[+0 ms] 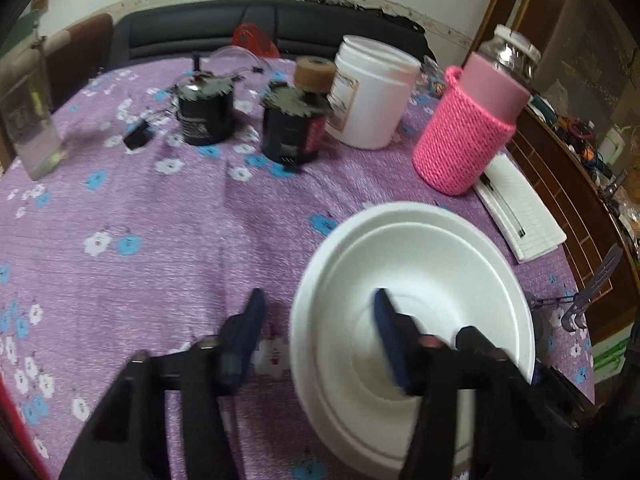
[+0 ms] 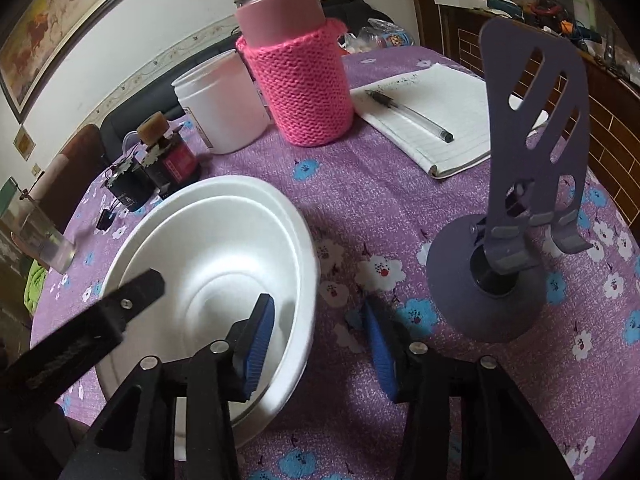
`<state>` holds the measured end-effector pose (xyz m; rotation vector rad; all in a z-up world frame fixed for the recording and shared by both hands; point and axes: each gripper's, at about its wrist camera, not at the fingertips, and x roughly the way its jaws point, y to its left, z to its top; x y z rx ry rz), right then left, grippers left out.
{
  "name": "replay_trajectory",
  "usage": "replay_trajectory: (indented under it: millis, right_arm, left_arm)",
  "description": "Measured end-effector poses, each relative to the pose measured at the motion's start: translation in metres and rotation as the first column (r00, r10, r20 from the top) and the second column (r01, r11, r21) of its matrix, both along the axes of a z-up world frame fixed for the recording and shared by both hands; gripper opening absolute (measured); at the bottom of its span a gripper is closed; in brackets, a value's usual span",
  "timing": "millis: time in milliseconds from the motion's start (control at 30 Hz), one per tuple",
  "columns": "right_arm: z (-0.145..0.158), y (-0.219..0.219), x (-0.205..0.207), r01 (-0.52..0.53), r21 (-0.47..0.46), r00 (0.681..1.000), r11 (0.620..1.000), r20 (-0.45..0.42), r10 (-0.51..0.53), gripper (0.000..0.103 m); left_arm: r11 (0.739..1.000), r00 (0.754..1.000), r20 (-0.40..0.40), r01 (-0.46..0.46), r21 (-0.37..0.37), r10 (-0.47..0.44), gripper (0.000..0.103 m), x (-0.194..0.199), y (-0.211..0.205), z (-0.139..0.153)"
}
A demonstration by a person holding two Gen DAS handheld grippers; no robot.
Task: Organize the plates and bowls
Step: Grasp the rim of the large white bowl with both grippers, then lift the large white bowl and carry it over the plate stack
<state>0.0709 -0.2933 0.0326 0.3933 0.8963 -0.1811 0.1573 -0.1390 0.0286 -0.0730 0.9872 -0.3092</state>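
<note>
A white foam bowl [image 1: 432,264] sits nested in a wider white foam plate [image 1: 396,210] on the purple flowered tablecloth. My left gripper [image 1: 320,320] is open and straddles the stack's left rim, one blue pad inside the bowl and one outside over the cloth. In the right wrist view the same bowl [image 2: 224,248] and plate [image 2: 248,184] lie at lower left. My right gripper [image 2: 320,336] is open and straddles the stack's right rim, its left pad inside the bowl. The black arm of the left gripper [image 2: 100,320] reaches over the bowl's left side.
A pink knitted bottle [image 2: 300,92], a white tub [image 2: 224,108], two dark jars [image 1: 248,120], a notepad with pen [image 2: 432,120] and a glass [image 1: 32,120] stand behind. A purple phone stand [image 2: 520,216] stands right of the bowl.
</note>
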Motion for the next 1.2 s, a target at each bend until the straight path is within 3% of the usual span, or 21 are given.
replay_trajectory:
  millis: [133,333,400,733,1200]
  right_arm:
    - [0.000,0.001,0.001,-0.008,0.012,1.000,1.000,0.007,0.008,0.036]
    - [0.001,0.005,0.001,-0.025,0.031,1.000,0.999,0.020,0.025,0.023]
    - [0.004,0.008,-0.001,-0.033,0.025,0.999,0.999,0.031,0.032,0.019]
    - [0.027,0.033,-0.019,-0.118,-0.008,0.986,0.993,0.118,0.118,0.019]
    - [0.051,0.110,-0.054,-0.337,-0.068,0.911,0.939,0.226,0.344,0.019]
  left_arm:
    - [1.000,1.000,-0.013,0.025,0.010,-0.025,0.021,-0.001,-0.007,-0.005]
    - [0.998,0.998,0.003,0.055,0.021,-0.055,0.011,-0.007,-0.011,0.001]
    - [0.997,0.998,0.014,0.065,0.030,-0.065,0.011,-0.010,-0.011,0.006]
    - [0.988,0.990,0.126,0.040,0.148,-0.059,0.011,-0.047,0.008,0.035]
    - [0.958,0.961,0.270,-0.129,0.256,0.057,0.011,-0.119,0.078,0.069]
